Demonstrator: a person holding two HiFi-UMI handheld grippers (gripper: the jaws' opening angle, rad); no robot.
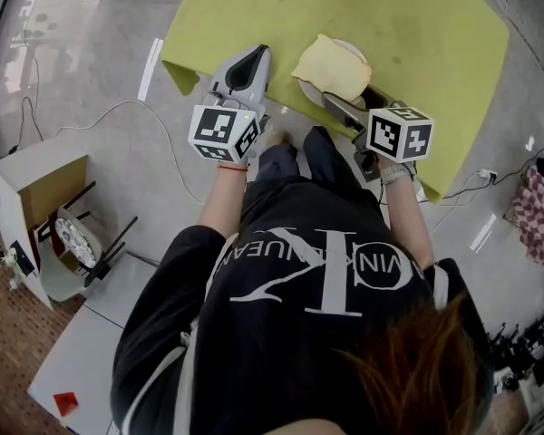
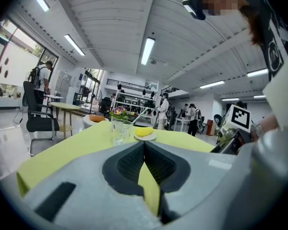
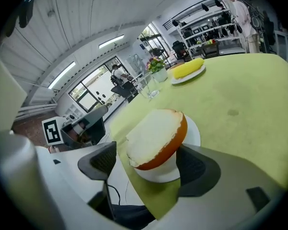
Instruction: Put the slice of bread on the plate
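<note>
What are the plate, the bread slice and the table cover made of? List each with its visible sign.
Plate: likely glazed ceramic, possibly plastic; white, smooth, faint sheen.
Bread slice: soft baked crumb; pale matte face, orange-brown crust.
Table cover: probably matte cloth; yellow-green, its edge drapes over the table.
</note>
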